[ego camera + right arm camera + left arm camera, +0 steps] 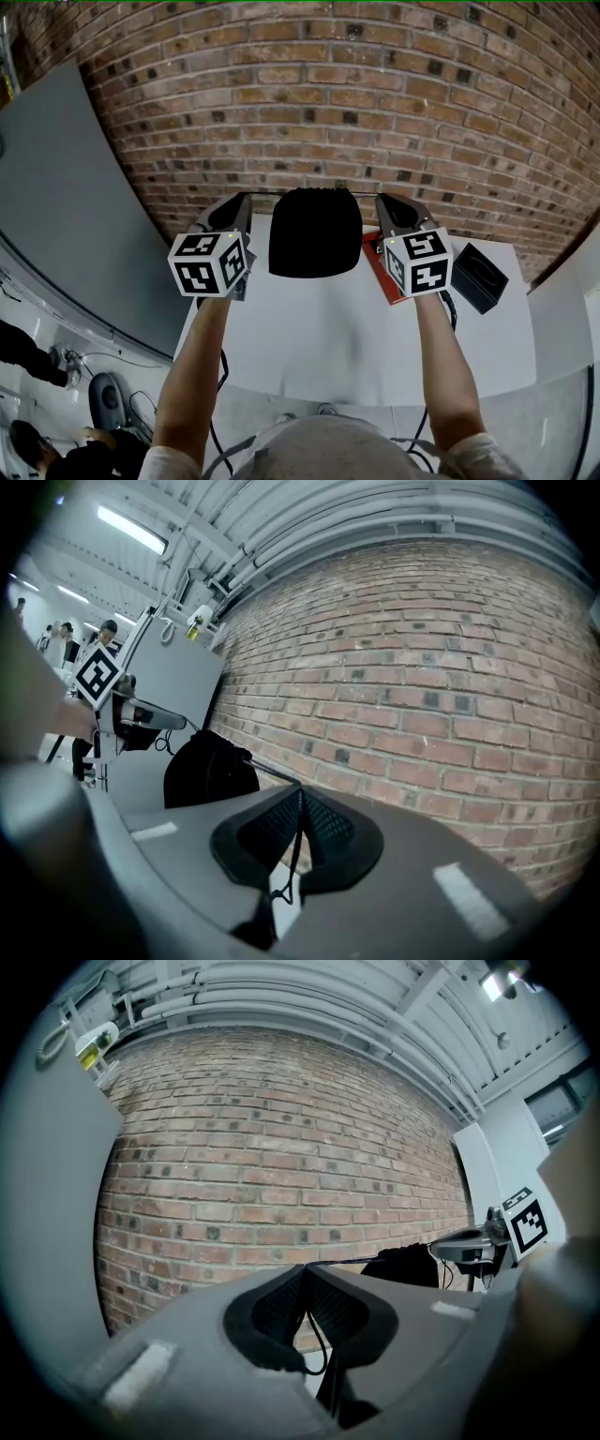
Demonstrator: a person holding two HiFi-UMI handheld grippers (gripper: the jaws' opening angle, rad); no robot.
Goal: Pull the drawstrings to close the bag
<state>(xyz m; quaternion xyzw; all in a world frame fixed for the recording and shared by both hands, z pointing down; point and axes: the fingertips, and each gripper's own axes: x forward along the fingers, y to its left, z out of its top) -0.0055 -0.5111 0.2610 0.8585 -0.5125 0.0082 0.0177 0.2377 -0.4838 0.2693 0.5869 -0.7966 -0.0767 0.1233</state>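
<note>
A black drawstring bag point(315, 232) hangs between my two grippers over the white table point(337, 347), its mouth gathered at the top. A thin black drawstring point(281, 193) runs taut from each side of the mouth. My left gripper point(239, 201) is shut on the left drawstring point(375, 1262), whose loose end loops down between the pads point(281, 1307). My right gripper point(385, 201) is shut on the right drawstring point(272, 772). The left gripper view shows the bag point(410, 1266) at the right, and the right gripper view shows the bag point(210, 767) at the left.
A red flat object point(375, 266) lies on the table under my right gripper, and a black box point(479, 277) sits to its right. A brick wall point(375, 103) stands close behind. A grey panel point(66, 206) borders the left. People stand far off point(84, 644).
</note>
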